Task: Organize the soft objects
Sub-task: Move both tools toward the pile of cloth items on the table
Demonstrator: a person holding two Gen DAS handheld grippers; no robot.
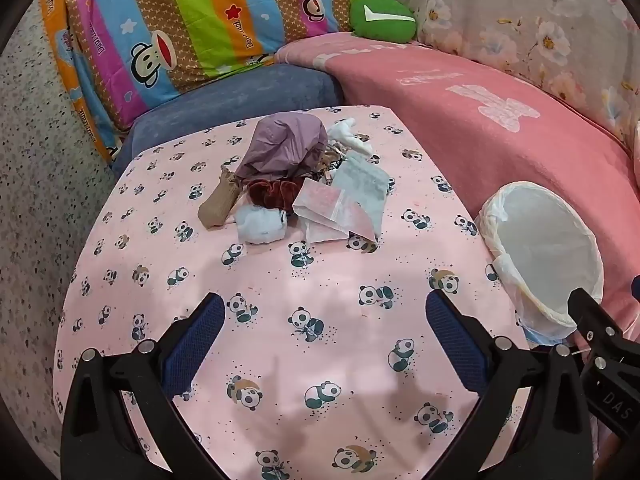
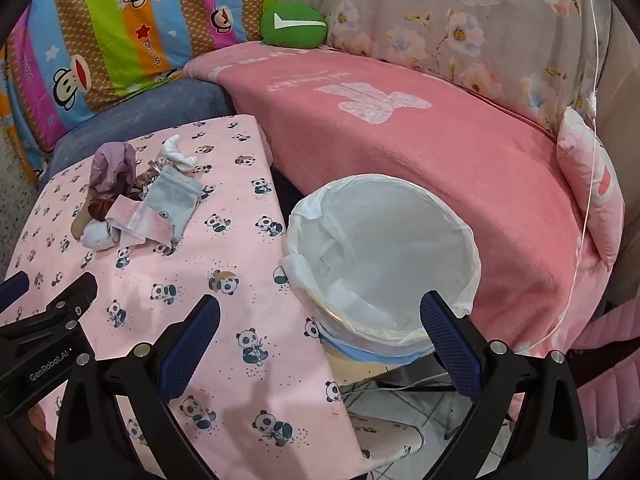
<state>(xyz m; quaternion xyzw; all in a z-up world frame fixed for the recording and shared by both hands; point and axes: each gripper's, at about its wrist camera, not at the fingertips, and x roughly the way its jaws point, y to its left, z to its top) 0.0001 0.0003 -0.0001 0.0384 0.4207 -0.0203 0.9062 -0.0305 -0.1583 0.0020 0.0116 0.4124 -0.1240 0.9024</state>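
Several limp, light fabric pieces lie heaped mid-table on the pink panda-print cloth (image 1: pixel 280 320): a mauve crumpled cloth (image 1: pixel 284 148), grey drawstring pouch (image 1: pixel 362 184), white fluffy ball (image 1: pixel 260 224). Each should bunch easily; pinch a raised fold. Left gripper (image 1: pixel 324 324) and right gripper (image 2: pixel 320 326) hang spread, empty, the white-lined bin (image 2: pixel 384 256) nearby.

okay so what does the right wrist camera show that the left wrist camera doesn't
Only the right wrist view shows the tiled floor below the table edge, a pink pillow at the far right, a thin white cord, and the bin's inside. Only the left wrist view shows the speckled surface on the left. Both share the panda cloth, the pile of soft items with its grey pouch, the lined bin, the green cushion, and both open grippers: left gripper, right gripper.
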